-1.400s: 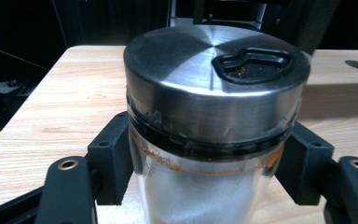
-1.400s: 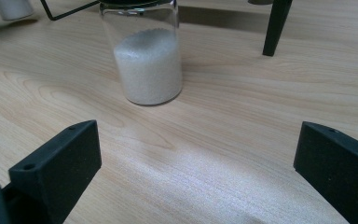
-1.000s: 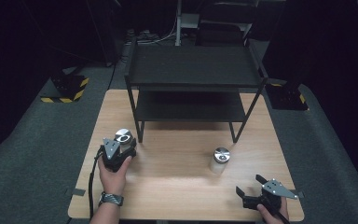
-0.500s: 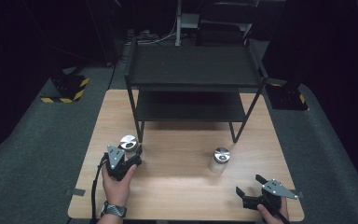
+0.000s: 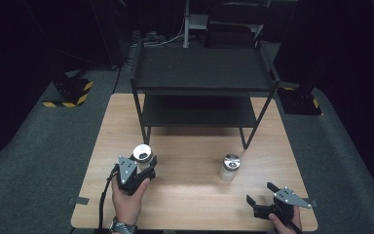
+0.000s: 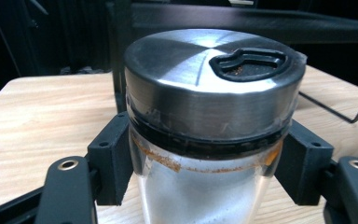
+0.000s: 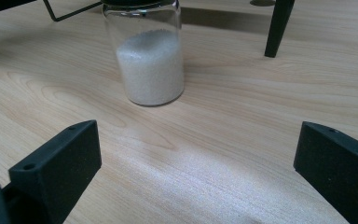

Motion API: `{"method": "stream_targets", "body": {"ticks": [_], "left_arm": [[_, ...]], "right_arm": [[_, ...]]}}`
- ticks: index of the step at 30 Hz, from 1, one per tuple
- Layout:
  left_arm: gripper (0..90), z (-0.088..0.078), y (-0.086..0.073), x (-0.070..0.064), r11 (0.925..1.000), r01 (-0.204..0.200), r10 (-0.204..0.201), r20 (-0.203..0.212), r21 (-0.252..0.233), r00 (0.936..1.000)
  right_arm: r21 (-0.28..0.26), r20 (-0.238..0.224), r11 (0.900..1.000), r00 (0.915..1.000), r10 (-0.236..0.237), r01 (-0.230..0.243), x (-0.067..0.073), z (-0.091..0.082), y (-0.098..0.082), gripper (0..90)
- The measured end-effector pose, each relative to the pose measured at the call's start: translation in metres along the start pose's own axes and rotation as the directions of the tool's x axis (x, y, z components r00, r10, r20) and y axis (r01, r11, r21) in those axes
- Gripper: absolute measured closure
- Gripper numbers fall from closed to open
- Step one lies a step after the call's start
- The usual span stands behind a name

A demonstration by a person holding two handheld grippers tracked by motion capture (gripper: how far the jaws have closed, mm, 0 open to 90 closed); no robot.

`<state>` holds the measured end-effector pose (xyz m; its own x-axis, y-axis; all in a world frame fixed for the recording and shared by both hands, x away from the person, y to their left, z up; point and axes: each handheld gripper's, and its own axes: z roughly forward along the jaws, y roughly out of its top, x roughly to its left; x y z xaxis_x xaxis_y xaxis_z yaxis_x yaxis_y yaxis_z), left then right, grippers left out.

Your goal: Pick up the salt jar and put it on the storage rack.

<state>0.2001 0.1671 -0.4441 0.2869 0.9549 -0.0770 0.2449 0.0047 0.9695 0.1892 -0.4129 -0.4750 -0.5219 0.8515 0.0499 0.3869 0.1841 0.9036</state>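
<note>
the left gripper (image 6: pixel 209 177) was clamped on a steel-lidded shaker jar (image 6: pixel 209 116) near the wooden table's (image 5: pixel 195 204) left front; its own view revealed reddish powder ringing the glass; the right gripper (image 7: pixel 196 172) stood wide apart, facing a second jar (image 7: pixel 150 60) of white grains; no writing was legible.

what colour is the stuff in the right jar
White grains in the jar, clearest in the right gripper view.

Left gripper view: spice jar (image 6: pixel 205 140) bottom cut off by frame edge, contents mostly unreadable thru fogged glass. Right gripper view: salt jar (image 7: pixel 149 60) lid cropped at top. High view: right hand (image 5: pixel 285 222) partly off-frame.
</note>
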Motion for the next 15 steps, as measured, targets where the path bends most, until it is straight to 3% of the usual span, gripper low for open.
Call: {"method": "stream_targets", "body": {"ticks": [2, 15], "left_arm": [[31.0, -0.001, 0.005, -0.004, 0.9998, -0.020, 0.020, 0.000, -0.002, 0.9998], [31.0, -0.005, 0.034, -0.012, 0.9992, -0.028, 0.029, 0.027, -0.030, 0.9992]], "right_arm": [[0.000, 0.000, 1.000, 1.0000, -0.001, 0.001, 0.000, 0.000, 0.000, 0.4], [-0.002, -0.002, 1.000, 1.0000, -0.001, 0.001, 0.000, 0.000, 0.000, 0.4]]}}
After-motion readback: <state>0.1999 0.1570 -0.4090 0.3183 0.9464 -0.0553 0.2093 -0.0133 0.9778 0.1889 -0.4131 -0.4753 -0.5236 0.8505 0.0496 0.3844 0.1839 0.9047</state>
